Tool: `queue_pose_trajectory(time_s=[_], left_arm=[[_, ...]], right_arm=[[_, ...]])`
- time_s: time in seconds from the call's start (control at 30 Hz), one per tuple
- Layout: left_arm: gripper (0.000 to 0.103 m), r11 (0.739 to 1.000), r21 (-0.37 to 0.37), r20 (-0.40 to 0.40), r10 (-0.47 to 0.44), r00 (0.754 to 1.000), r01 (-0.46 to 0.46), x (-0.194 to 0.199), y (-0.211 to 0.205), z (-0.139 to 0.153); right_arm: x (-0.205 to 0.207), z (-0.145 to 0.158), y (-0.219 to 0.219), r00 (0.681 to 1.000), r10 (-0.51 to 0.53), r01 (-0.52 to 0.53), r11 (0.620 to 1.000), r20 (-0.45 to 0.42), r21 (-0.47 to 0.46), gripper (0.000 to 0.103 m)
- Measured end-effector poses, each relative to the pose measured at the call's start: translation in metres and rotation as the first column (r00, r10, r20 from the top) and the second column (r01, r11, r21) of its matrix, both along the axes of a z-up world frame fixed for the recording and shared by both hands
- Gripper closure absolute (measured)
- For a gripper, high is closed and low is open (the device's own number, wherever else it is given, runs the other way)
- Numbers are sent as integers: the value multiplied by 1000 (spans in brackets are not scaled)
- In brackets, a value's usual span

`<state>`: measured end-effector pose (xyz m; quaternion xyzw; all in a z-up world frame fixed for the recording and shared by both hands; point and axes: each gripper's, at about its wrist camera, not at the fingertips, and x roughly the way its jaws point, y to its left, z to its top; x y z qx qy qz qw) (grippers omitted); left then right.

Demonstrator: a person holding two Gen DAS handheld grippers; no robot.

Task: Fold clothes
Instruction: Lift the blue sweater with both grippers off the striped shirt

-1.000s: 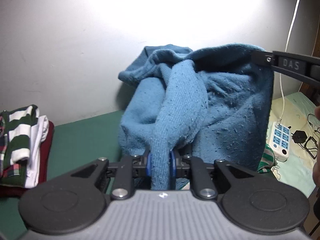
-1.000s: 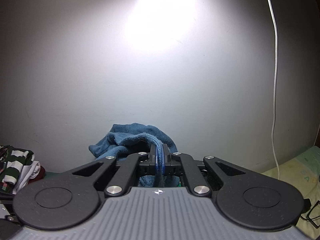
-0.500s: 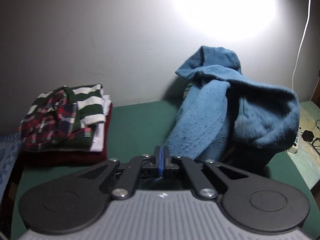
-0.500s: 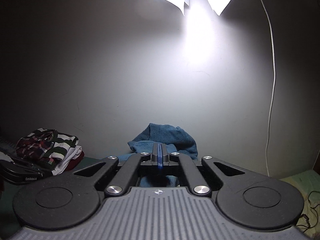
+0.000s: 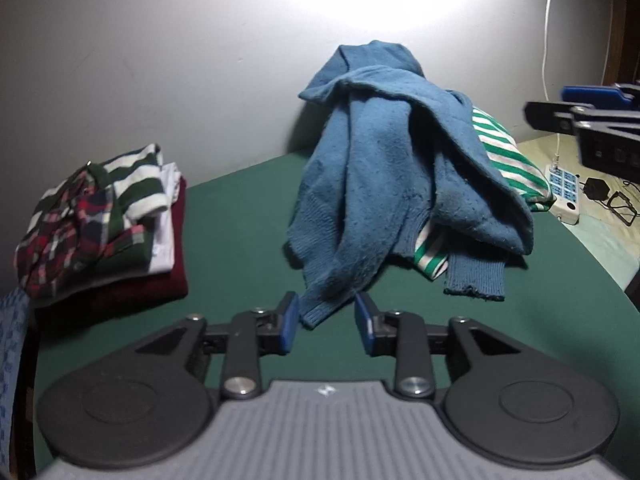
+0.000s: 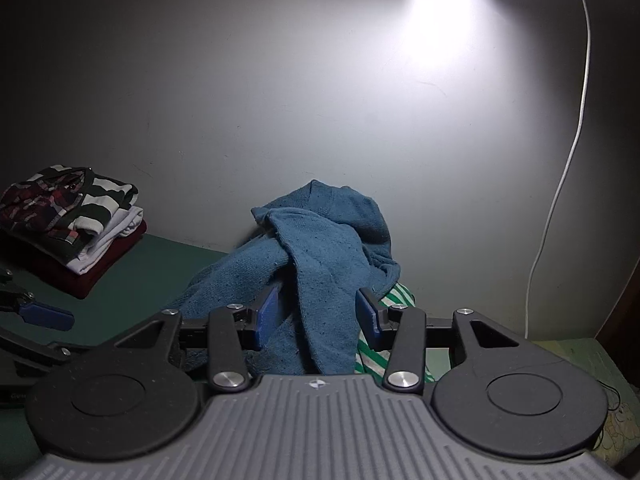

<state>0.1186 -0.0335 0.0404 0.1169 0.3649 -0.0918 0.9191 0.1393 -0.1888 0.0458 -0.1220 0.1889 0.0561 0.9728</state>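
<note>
Blue sweater [image 5: 384, 168]; green-white striped garment [image 5: 504, 152]; green table [image 5: 240, 216].

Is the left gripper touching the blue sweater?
Apart: in the left wrist view the opening left gripper frames the blue sweater cuff with gaps beside both fingers.

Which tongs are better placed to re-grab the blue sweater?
Probably the left tongs: the blue sweater's ribbed cuff end lies right between their opening jaws on the green table. The right tongs, also opening, only straddle a mid-sleeve fold.

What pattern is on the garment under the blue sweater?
Green and white stripes, clearest in the left wrist view.
</note>
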Motion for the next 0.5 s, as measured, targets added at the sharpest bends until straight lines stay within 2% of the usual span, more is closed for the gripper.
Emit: queue_pose_trajectory(time_s=[0.03,0.1,0.3,0.5], left_arm=[[40,1000,8,5,-17,1000,17,7,-6,-3],[28,999,11,4,-48,999,48,24,-18,-9],[25,996,22,-29,-85,996,86,78,-42,-31],[22,997,-8,-62,-82,995,82,117,-44,-51]], right_arm=[[8,-3,3,1000,1,-1,1000,0,-18,57],[24,-9,9,1000,3,-3,999,-1,-53,55],[64,-39,23,999,18,-25,981,-36,-193,53],[102,-51,7,998,-31,24,992,-52,-124,56]])
